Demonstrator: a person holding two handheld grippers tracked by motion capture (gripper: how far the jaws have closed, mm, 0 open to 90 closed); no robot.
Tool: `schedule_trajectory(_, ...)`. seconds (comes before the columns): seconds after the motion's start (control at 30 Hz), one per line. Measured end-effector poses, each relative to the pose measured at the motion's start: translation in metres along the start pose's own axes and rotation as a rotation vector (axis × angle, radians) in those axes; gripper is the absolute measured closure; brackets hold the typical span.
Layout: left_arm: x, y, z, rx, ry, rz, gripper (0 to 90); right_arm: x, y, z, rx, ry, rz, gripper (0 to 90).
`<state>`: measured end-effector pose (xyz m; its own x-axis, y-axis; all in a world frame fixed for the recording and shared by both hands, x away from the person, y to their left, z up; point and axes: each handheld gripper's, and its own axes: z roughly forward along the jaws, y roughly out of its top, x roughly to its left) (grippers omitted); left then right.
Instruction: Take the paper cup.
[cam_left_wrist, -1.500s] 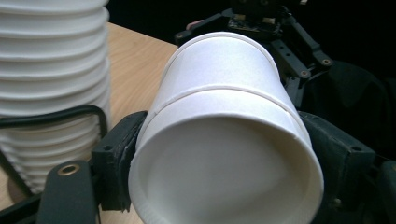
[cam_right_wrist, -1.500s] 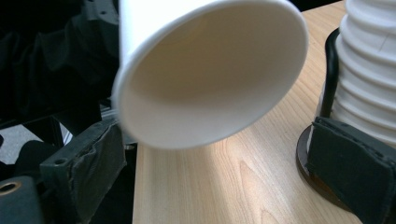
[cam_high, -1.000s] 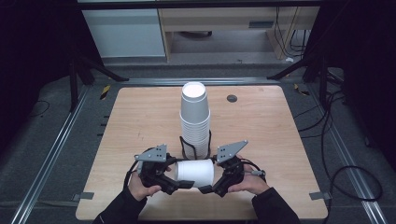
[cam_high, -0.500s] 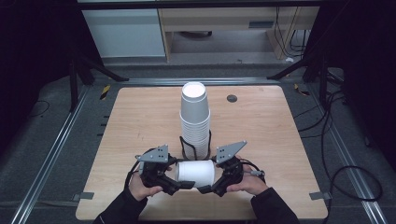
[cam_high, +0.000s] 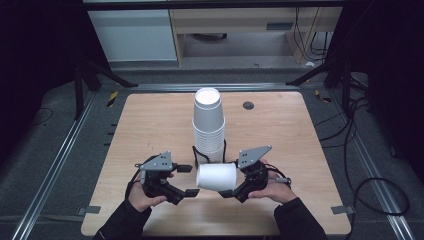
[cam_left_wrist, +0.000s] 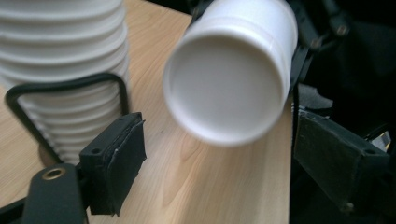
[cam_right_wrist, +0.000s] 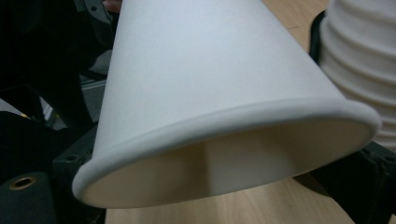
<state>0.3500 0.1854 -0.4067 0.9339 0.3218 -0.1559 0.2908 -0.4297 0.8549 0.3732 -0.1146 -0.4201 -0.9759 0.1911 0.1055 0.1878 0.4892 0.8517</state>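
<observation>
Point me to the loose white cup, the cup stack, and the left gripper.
loose white cup (cam_high: 216, 177), high view, on its side wall
cup stack (cam_high: 208, 125), high view, mid-height on the stacked walls
left gripper (cam_high: 187, 180), high view, midway between its open fingertips

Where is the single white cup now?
In the high view the single cup lies sideways in the right tongs, near the table's front edge, just before the cup stack.

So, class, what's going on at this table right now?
A person holds a gripper in each hand. The right gripper grips a single white paper cup on its side, base pointing at the open left gripper. Behind them, a tall stack of cups stands in a black wire holder on the wooden table.
</observation>
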Motion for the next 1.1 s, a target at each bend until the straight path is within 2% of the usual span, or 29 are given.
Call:
schedule_trajectory(0.13, 0.005, -0.004, 0.002, 0.023, 0.018, -0.008, 15.7, -0.004, 0.007, -0.003, 0.06, -0.033, -0.035, 8.5)
schedule_trajectory(0.17, 0.006, -0.006, 0.004, 0.05, 0.025, -0.003, 15.4, -0.005, 0.009, -0.002, 0.078, -0.037, -0.049, 8.5)
schedule_trajectory(0.2, 0.006, -0.006, 0.004, 0.05, 0.025, -0.003, 15.2, -0.005, 0.009, -0.002, 0.078, -0.037, -0.049, 8.5)
schedule_trajectory(0.23, 0.007, -0.007, 0.006, 0.075, 0.031, 0.0, 15.3, -0.005, 0.015, 0.0, 0.122, -0.041, -0.076, 8.5)
schedule_trajectory(0.27, 0.007, -0.007, 0.006, 0.075, 0.031, 0.0, 14.9, -0.005, 0.015, 0.0, 0.122, -0.041, -0.076, 8.5)
schedule_trajectory(0.3, 0.008, -0.009, 0.008, 0.089, 0.031, 0.0, 14.5, -0.005, 0.021, 0.004, 0.161, -0.038, -0.103, 8.5)
schedule_trajectory(0.37, 0.008, -0.009, 0.008, 0.094, 0.036, 0.002, 14.5, -0.004, 0.023, 0.006, 0.174, -0.037, -0.11, 8.5)
schedule_trajectory(0.43, 0.008, -0.009, 0.009, 0.099, 0.031, 0.003, 14.5, -0.004, 0.03, 0.014, 0.212, -0.035, -0.136, 8.5)
schedule_trajectory(0.5, 0.008, -0.009, 0.01, 0.101, 0.027, 0.002, 14.5, -0.004, 0.031, 0.017, 0.225, -0.032, -0.143, 8.4)
schedule_trajectory(0.7, 0.006, -0.009, 0.014, 0.13, 0.021, 0.022, 14.3, 0.0, 0.038, 0.038, 0.318, -0.007, -0.185, 8.4)
schedule_trajectory(0.9, 0.004, -0.01, 0.018, 0.157, 0.011, 0.035, 15.0, 0.003, 0.043, 0.051, 0.352, 0.014, -0.21, 8.4)
schedule_trajectory(1.1, 0.003, -0.01, 0.018, 0.164, -0.006, 0.042, 17.8, 0.006, 0.044, 0.058, 0.372, 0.037, -0.219, 8.4)
